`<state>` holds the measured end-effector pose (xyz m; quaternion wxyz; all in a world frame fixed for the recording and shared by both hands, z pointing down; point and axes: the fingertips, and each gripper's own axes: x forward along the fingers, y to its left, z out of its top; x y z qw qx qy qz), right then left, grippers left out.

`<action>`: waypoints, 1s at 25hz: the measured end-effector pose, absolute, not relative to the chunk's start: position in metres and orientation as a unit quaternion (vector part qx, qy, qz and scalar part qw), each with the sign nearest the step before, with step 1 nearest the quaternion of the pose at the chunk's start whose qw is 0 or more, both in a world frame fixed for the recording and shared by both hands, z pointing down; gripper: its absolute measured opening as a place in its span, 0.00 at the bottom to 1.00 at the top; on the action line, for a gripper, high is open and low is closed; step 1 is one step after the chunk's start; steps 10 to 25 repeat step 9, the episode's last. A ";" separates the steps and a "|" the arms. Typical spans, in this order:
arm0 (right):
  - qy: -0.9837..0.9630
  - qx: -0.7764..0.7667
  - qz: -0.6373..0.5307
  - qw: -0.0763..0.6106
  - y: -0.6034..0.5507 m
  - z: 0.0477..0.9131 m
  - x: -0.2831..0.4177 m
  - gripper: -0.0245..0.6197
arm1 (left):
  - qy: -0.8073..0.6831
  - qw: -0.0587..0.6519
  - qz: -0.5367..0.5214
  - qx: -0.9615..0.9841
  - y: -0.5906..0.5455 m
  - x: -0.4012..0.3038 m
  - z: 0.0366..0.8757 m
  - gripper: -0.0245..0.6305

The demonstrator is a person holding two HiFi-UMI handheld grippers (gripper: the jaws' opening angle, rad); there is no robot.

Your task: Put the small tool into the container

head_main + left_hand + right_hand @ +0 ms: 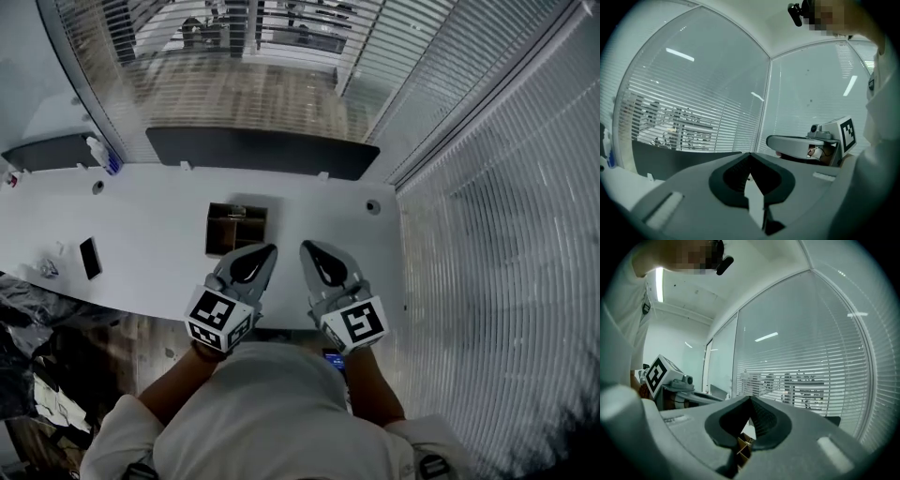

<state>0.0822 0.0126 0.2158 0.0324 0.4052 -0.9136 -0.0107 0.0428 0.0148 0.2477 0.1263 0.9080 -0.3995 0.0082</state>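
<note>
A brown wooden container (235, 228) with open compartments stands on the white table (141, 234), just beyond both grippers. My left gripper (268, 249) and right gripper (306, 247) are held side by side over the table's near edge, tips pointing at the container. Both are shut with nothing between the jaws. In the left gripper view the jaws (750, 154) meet at the tip, and the right gripper (801, 144) shows beside them. In the right gripper view the shut gripper (750, 398) leaves a gap low down, through which the container (743, 446) shows. I cannot pick out a small tool.
A flat black object (90, 258) and a small crumpled item (47, 269) lie at the table's left. A bottle with a blue cap (103, 155) stands at the back left. A dark panel (262, 150) edges the table's far side, with glass walls and blinds behind and to the right.
</note>
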 end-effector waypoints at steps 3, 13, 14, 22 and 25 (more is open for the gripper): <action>-0.912 0.409 -0.003 0.019 0.017 0.206 0.085 0.04 | -0.398 0.114 0.001 0.910 0.017 0.047 0.235 0.04; -0.912 0.409 -0.004 0.017 0.045 0.200 0.083 0.04 | -0.393 0.114 -0.012 0.912 0.040 0.053 0.218 0.04; -0.912 0.409 -0.004 0.017 0.045 0.200 0.083 0.04 | -0.393 0.114 -0.012 0.912 0.040 0.053 0.218 0.04; -0.912 0.409 -0.004 0.017 0.045 0.200 0.083 0.04 | -0.393 0.114 -0.012 0.912 0.040 0.053 0.218 0.04; -0.912 0.409 -0.004 0.017 0.045 0.200 0.083 0.04 | -0.393 0.114 -0.012 0.912 0.040 0.053 0.218 0.04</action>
